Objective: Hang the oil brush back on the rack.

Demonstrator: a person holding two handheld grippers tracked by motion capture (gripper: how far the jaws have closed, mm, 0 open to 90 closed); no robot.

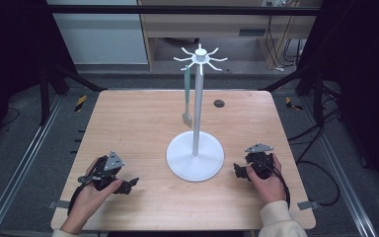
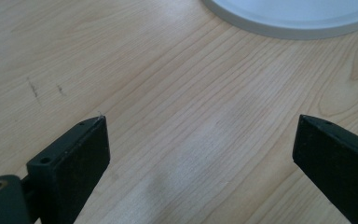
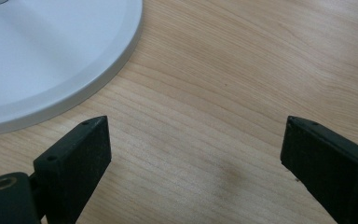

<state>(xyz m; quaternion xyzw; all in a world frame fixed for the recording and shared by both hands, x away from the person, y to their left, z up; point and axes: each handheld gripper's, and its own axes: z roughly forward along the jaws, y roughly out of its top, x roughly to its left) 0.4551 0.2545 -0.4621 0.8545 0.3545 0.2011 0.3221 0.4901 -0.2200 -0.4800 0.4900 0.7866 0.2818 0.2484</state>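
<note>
- Left gripper [image 1: 128, 184] low over the wooden table [image 1: 133, 118] at near left, jaws spread wide, nothing between.
- White hook stand [image 1: 196, 148] upright at table centre; pale green utensil [image 1: 187, 96] hanging from a hook.
- Right gripper [image 1: 237, 170] just beside the stand's base, jaws likewise released, empty.

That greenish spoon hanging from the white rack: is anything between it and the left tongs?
Nothing visible blocks it. The pale green spoon hangs left of the white rack's pole; open left tongs sit over bare wooden table.

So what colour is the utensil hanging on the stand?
Pale green utensil, clearest in the high view.
</note>
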